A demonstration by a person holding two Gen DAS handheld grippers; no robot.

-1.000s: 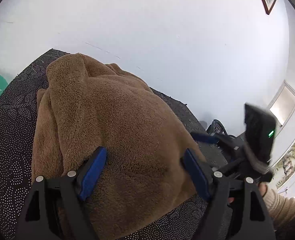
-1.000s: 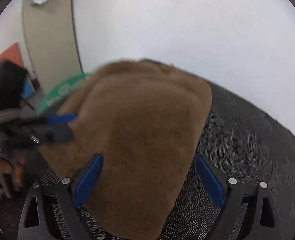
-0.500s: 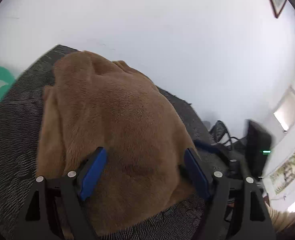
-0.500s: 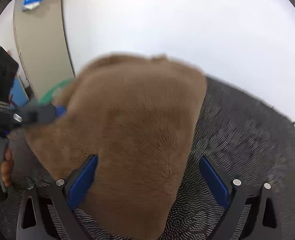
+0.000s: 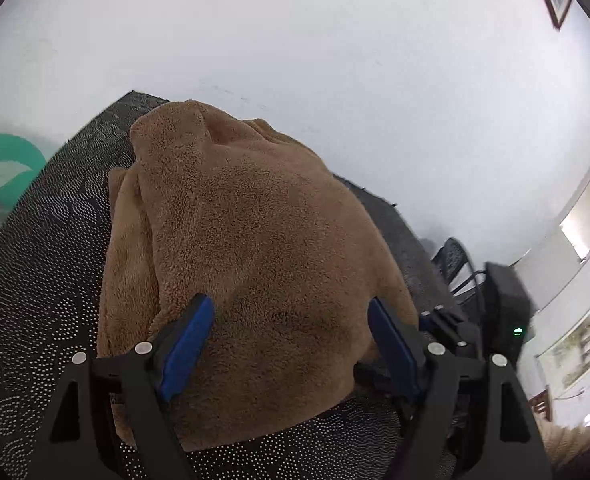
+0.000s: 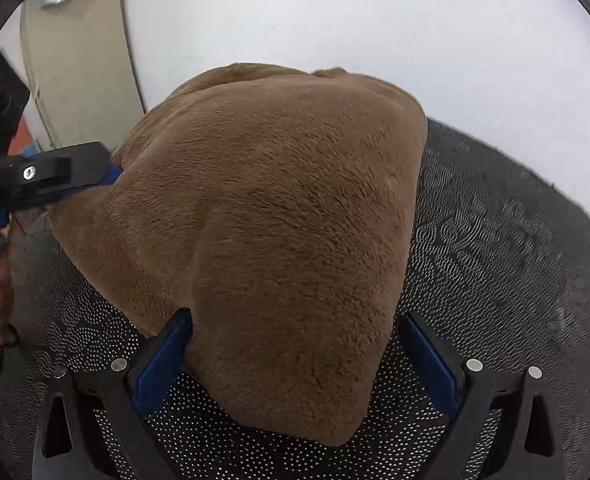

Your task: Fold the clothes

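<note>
My right gripper (image 6: 295, 364) stood wide, gripping nothing; the fleece garment (image 6: 271, 216) looked soft, perhaps bulky, best pinched at its near corner.

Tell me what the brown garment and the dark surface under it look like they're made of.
Garment: looks like thick plush fleece, matte, with a short fuzzy nap that shades where it bends; the exact fibre is unclear.
Surface: seemingly a black woven or textured mat, covered in pale dotted swirl patterns with a slight sheen; it could be fabric or vinyl.
</note>
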